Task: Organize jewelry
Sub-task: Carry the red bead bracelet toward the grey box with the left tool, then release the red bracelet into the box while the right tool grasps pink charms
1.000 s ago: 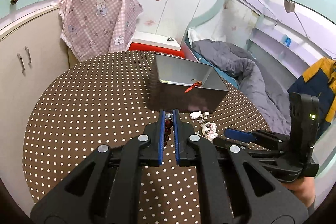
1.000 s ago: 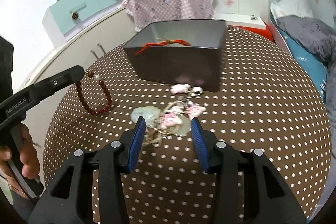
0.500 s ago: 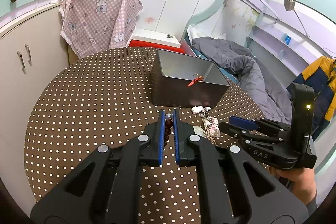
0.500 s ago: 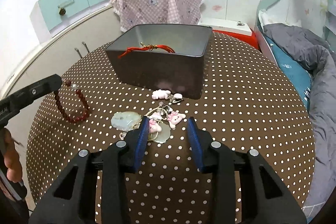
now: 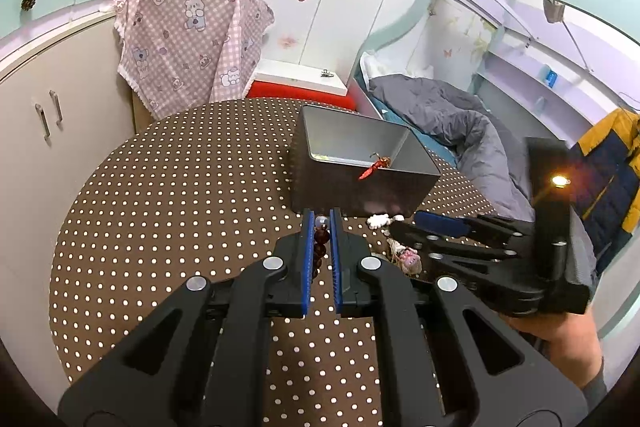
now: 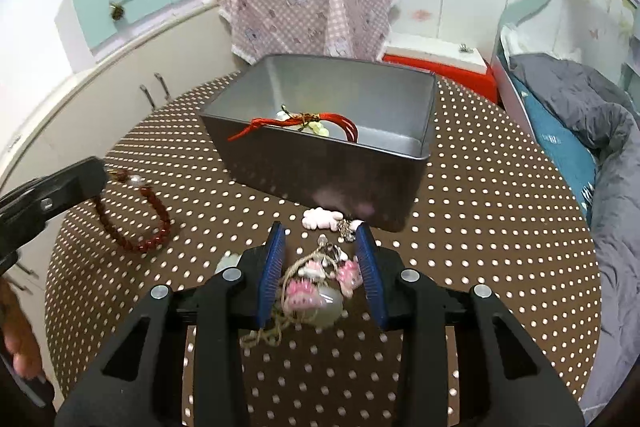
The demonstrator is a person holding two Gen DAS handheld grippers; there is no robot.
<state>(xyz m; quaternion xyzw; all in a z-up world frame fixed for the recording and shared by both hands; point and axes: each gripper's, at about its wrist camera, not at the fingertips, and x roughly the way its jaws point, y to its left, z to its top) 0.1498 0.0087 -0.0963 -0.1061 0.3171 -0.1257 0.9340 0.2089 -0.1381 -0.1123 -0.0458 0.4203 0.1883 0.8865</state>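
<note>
Nearest the right wrist camera, the right gripper [image 6: 322, 259] stands with its fingers spread to either side of a tangle of pink charms [image 6: 316, 287] and cord lying on the dotted tablecloth [image 6: 500, 227]; the bundle looks light, loose and snag-prone, so a pinch across its knotted middle, not a single dangling charm, seems the safest hold. A little farther left, the left gripper [image 5: 320, 231] has its fingers closed on a red bead bracelet [image 6: 138, 223], a limp strand likely to swing, whose loop hangs down to the cloth. Beyond both stands the grey metal box [image 6: 320, 171], with a red cord piece [image 6: 304, 123] already inside.
</note>
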